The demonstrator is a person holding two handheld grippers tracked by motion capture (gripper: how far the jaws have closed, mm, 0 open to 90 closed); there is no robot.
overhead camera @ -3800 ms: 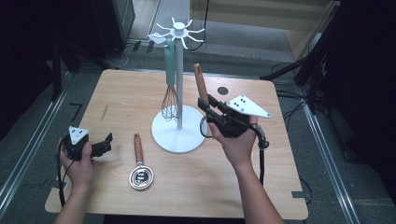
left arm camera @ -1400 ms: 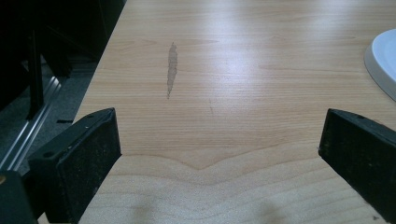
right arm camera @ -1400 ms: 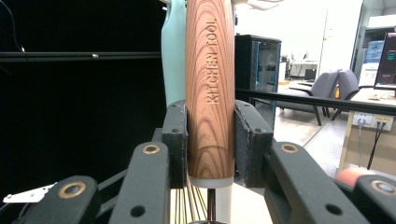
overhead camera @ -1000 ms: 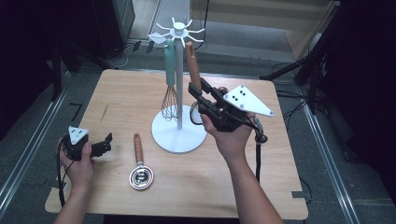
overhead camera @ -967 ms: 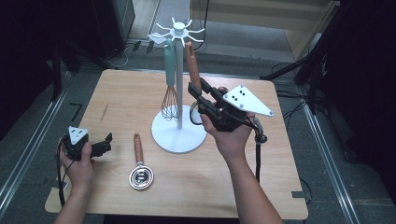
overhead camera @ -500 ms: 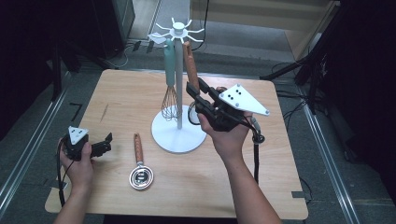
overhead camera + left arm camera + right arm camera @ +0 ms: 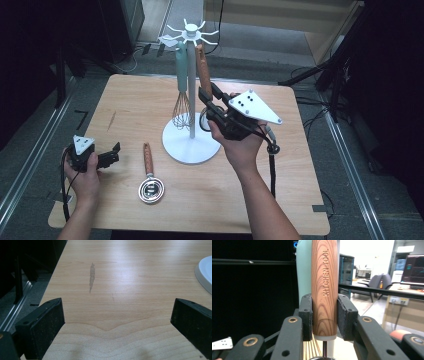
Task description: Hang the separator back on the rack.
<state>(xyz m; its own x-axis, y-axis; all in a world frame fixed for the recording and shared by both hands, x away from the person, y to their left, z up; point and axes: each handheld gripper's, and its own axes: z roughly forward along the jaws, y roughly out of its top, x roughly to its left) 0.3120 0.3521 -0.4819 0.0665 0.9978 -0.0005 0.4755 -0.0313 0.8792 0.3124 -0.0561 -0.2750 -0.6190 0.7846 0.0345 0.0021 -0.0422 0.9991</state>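
Standing mid-table (image 7: 280, 200), the white stand (image 7: 191, 145) is the landmark; a mint-handled whisk (image 7: 181, 95) hangs from its left hooks. Just right of its pole, the right gripper (image 7: 206, 104) clamps the wood-handled tool (image 7: 203, 70) upright. The right gripper view adds "KITCHEN TOOL" lettering on the handle (image 7: 324, 290). Left of the base lies 1 strainer (image 7: 149, 177); farther left, the left gripper (image 7: 111, 155) rests, jaws apart, empty.
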